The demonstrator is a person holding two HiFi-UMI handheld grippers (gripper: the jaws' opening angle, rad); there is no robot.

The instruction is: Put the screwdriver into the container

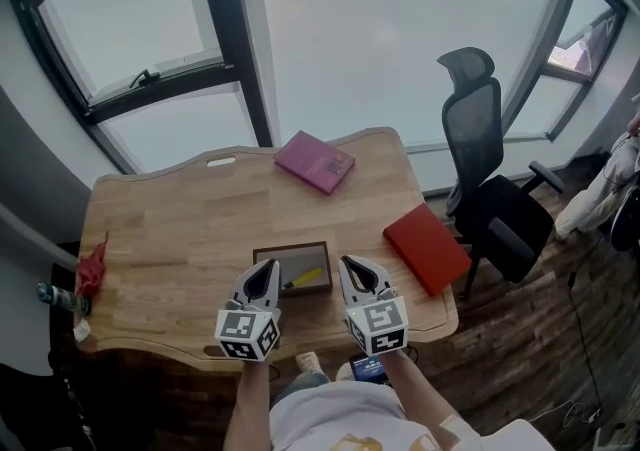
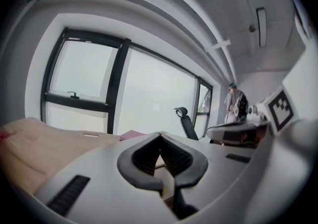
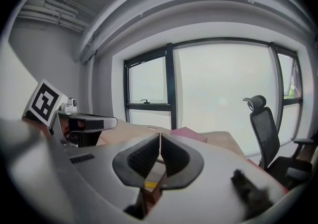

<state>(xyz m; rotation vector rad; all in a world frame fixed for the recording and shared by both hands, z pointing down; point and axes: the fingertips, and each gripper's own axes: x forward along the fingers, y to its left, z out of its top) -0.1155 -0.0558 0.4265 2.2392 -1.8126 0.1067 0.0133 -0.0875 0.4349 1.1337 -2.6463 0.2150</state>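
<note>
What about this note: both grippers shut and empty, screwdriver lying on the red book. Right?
No. The head view shows the screwdriver inside the container, not on the red book. The left gripper and right gripper are shut and empty.

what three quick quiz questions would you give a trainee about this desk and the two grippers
1. True or false: the screwdriver lies inside the container.
2. Which book lies nearest the office chair? A pink, B red, C green.
3. Fill in: the jaws of the left gripper and the right gripper are both ___, with nothing between them.

Key:
1 true
2 B, the red book
3 shut
</note>
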